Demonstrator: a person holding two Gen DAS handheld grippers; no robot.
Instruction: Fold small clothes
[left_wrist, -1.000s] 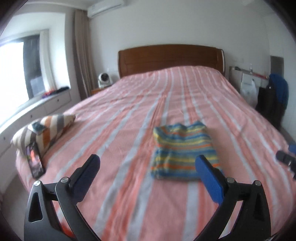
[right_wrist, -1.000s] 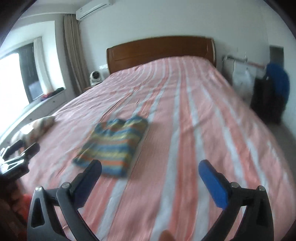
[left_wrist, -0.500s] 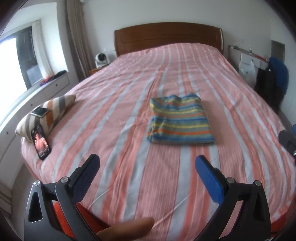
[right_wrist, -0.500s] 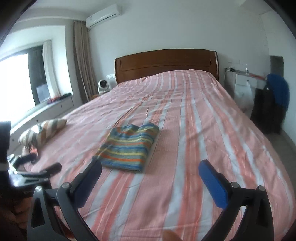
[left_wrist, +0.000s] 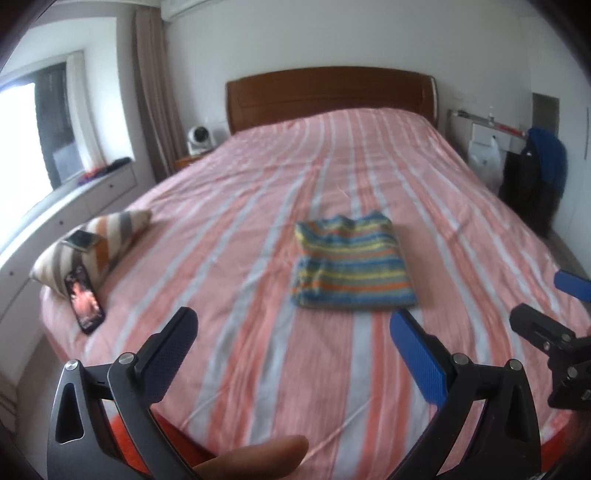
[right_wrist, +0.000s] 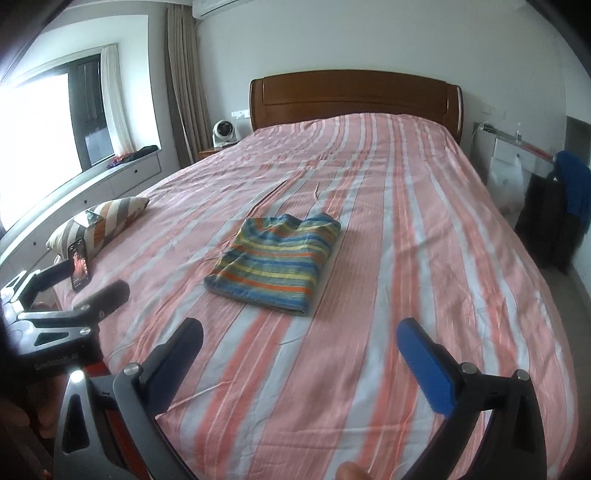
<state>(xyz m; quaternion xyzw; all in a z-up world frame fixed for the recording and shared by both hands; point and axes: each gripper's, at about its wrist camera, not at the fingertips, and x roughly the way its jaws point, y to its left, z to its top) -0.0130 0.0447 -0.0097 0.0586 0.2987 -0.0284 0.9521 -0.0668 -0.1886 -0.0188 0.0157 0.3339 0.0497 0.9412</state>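
Observation:
A small garment with blue, yellow and orange stripes (left_wrist: 351, 264) (right_wrist: 279, 264) lies folded into a neat rectangle on the pink striped bedsheet (left_wrist: 258, 221) (right_wrist: 424, 240). My left gripper (left_wrist: 295, 332) hovers over the foot of the bed, open and empty, well short of the garment. My right gripper (right_wrist: 301, 347) is also open and empty, set back from the garment's near edge. The right gripper's fingers (left_wrist: 535, 325) show at the right edge of the left wrist view. The left gripper's fingers (right_wrist: 107, 291) show at the left in the right wrist view.
A striped cushion (left_wrist: 92, 243) (right_wrist: 99, 221) with a phone on top lies at the bed's left edge, and a second phone (left_wrist: 85, 299) (right_wrist: 79, 264) leans against it. Wooden headboard (left_wrist: 328, 96) at the far end. Dark bags and a blue cloth (left_wrist: 535, 177) stand right of the bed.
Both grippers have drawn back from the folded garment toward the foot of the bed and stayed open. The garment has not moved.

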